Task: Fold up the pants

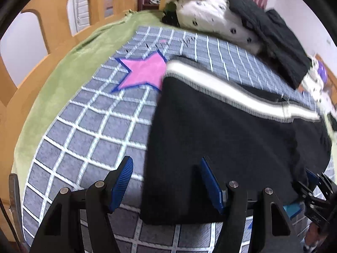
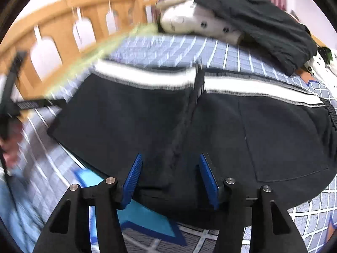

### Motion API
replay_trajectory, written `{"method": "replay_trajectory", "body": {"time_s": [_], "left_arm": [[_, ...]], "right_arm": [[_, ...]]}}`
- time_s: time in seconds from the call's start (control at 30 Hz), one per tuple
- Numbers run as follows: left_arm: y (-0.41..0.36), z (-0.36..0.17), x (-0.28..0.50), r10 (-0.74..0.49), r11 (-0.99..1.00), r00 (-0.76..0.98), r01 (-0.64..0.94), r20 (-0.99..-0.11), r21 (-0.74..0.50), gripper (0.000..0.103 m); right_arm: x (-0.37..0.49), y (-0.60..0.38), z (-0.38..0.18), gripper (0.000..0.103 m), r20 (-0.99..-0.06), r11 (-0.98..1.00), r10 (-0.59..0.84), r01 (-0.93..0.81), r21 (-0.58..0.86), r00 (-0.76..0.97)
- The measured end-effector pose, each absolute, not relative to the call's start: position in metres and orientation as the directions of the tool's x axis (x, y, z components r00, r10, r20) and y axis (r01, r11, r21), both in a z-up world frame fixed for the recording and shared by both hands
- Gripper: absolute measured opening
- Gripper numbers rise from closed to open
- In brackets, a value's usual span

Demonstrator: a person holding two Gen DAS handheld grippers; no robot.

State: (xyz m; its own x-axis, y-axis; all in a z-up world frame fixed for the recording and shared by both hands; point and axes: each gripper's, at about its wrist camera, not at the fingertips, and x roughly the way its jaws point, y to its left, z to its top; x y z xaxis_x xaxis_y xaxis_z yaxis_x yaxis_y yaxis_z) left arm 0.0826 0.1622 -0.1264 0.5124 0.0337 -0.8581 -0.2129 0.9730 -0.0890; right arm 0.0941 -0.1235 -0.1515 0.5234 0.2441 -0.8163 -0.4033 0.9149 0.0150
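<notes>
Now black pants [image 2: 168,126] folded flat on grid blanket [image 1: 84,126]. Left gripper [image 1: 166,186] agape, straddling pants' left edge; right gripper [image 2: 169,179] agape over near hem, nothing pinched. Risk: shallow bite catches top layer only, fold skews.

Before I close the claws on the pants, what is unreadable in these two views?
- Pants far right end: left wrist view, cut off by the frame edge.
- Left claw: right wrist view, smeared by motion blur.
- Pants near edge: right wrist view, partly behind the right claw.
</notes>
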Motion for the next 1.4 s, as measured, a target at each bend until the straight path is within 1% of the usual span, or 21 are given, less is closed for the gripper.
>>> {"method": "replay_trajectory", "body": {"time_s": [0.07,0.17,0.23,0.3,0.37,0.43,0.5,0.57,0.6,0.63,0.77,0.83,1.0,1.4], "left_arm": [[0.161,-0.139,0.081,0.040,0.970,0.466,-0.232,-0.884,-0.078,0.065],[0.170,-0.146,0.074,-0.005,0.947,0.470,-0.281,-0.883,-0.155,0.070],[0.176,-0.147,0.071,-0.036,0.935,0.473,-0.295,-0.880,-0.197,0.070],[0.180,-0.147,0.068,-0.050,0.928,0.480,-0.302,-0.876,-0.218,0.070],[0.179,-0.146,0.067,-0.046,0.926,0.486,-0.307,-0.873,-0.219,0.070],[0.177,-0.145,0.066,-0.036,0.928,0.492,-0.306,-0.870,-0.212,0.070],[0.175,-0.145,0.064,-0.034,0.928,0.506,-0.305,-0.862,-0.216,0.070],[0.176,-0.147,0.065,-0.032,0.923,0.512,-0.315,-0.858,-0.222,0.070],[0.175,-0.148,0.064,-0.032,0.919,0.515,-0.321,-0.857,-0.228,0.070],[0.176,-0.148,0.065,-0.033,0.917,0.517,-0.324,-0.855,-0.232,0.070],[0.176,-0.148,0.064,-0.027,0.917,0.526,-0.326,-0.850,-0.231,0.070],[0.174,-0.148,0.064,-0.018,0.918,0.530,-0.327,-0.848,-0.223,0.070],[0.170,-0.146,0.063,-0.041,0.924,0.527,-0.303,-0.849,-0.232,0.070],[0.166,-0.149,0.062,-0.008,0.922,0.545,-0.321,-0.838,-0.217,0.070]], "right_arm": [[0.094,-0.125,-0.160,0.056,-0.809,0.912,0.264,-0.409,0.031,0.526],[0.091,-0.132,-0.152,0.056,-0.777,0.911,0.297,-0.408,0.057,0.555],[0.090,-0.140,-0.142,0.056,-0.757,0.918,0.295,-0.392,0.056,0.583],[0.092,-0.149,-0.130,0.056,-0.747,0.924,0.260,-0.383,0.008,0.612],[0.096,-0.156,-0.123,0.058,-0.730,0.930,0.230,-0.367,-0.031,0.643],[0.100,-0.173,-0.119,0.059,-0.718,0.946,0.180,-0.319,-0.062,0.672],[0.107,-0.186,-0.124,0.059,-0.714,0.959,0.144,-0.275,-0.070,0.686],[0.112,-0.198,-0.142,0.059,-0.694,0.970,0.080,-0.215,-0.110,0.716],[0.116,-0.202,-0.151,0.059,-0.703,0.974,0.067,-0.201,-0.109,0.708],[0.123,-0.208,-0.164,0.059,-0.731,0.979,0.073,-0.188,-0.077,0.678],[0.130,-0.220,-0.166,0.060,-0.732,0.986,0.116,-0.166,0.004,0.671],[0.130,-0.219,-0.167,0.060,-0.733,0.986,0.111,-0.166,-0.004,0.672],[0.128,-0.218,-0.166,0.060,-0.735,0.986,0.104,-0.166,-0.012,0.670],[0.127,-0.218,-0.167,0.061,-0.734,0.986,0.107,-0.167,-0.009,0.670]]}}
